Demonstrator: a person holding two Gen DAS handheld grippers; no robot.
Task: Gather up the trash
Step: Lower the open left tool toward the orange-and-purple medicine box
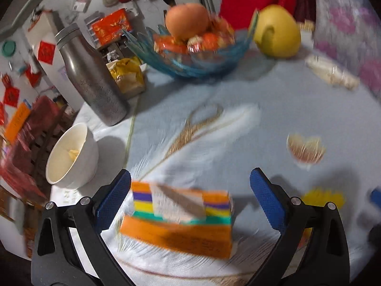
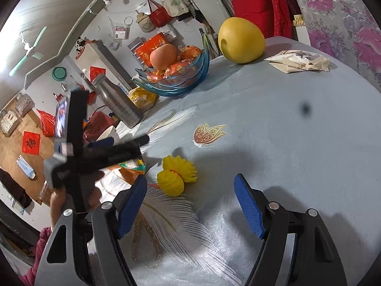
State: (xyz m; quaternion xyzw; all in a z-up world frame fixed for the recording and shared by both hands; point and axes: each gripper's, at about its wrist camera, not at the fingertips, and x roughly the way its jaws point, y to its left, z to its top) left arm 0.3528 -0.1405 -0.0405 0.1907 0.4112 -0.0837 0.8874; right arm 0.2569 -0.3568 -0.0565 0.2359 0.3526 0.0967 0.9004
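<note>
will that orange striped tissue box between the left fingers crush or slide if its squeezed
The orange striped cardboard tissue box probably dents under a hard squeeze, since it looks thin-walled with a tissue poking out. It seems light, and the glossy pale blue tablecloth may let it slide. The left hand-held gripper stands open around it.

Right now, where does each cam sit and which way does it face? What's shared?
Left wrist: on the left tongs, looking forward and down over the orange tissue box lying between its open blue pads; the picture is motion-blurred.
Right wrist: on the right tongs, facing across the tablecloth past the yellow crumpled wrappers; the left tongs' body and the holding hand show at left.
Shared: blue fruit bowl, steel bottle, yellow pomelo.
</note>
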